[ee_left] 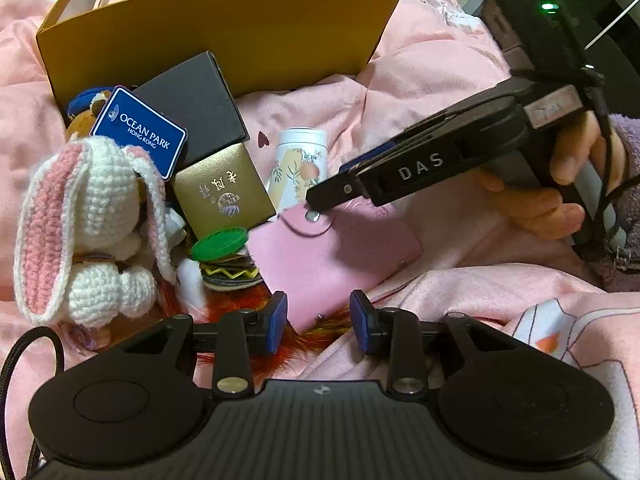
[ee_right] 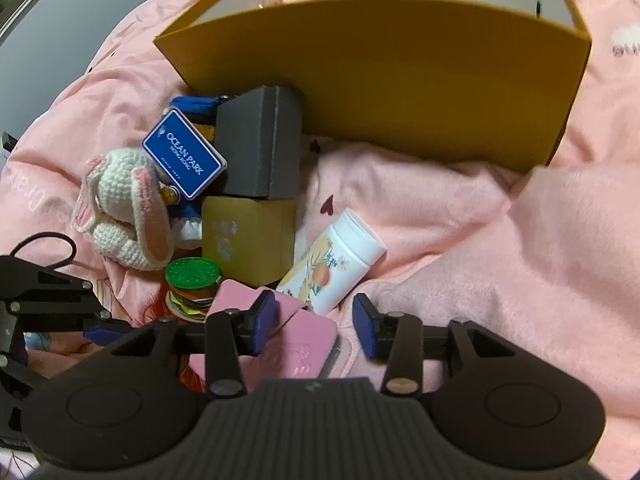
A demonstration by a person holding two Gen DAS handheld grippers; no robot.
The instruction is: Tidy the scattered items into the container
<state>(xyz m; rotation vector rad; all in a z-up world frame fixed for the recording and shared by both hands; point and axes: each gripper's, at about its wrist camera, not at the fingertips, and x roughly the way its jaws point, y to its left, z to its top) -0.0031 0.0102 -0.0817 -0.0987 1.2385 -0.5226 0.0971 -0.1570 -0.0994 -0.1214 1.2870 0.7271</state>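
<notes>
Surface: a rumpled pink blanket (ee_right: 460, 208) carries everything, no bare desk anywhere.
Container: mustard cardboard box (ee_left: 224, 36), open top, sits toward the blanket's far edge; something pink is already inside, can't tell what.
Clutter: all piled right in front of the box's near wall: crochet bunny (ee_left: 92, 224), blue Ocean Park tag (ee_left: 140, 132), black box (ee_left: 196, 112), gold box (ee_left: 224, 192), green-lidded burger toy (ee_left: 224, 256), white peach-print bottle (ee_right: 336, 260) lying tilted.
Pink wallet: (ee_left: 332, 256) flat on the blanket, nearest the grippers.
Left gripper: (ee_left: 318, 322) jaws apart, wallet's near corner in the gap, pads not pressing.
Right gripper: (ee_right: 314, 326) jaws apart, hanging over the wallet's snap flap, gripping nothing. A hand (ee_left: 560, 184) holds its handle.
</notes>
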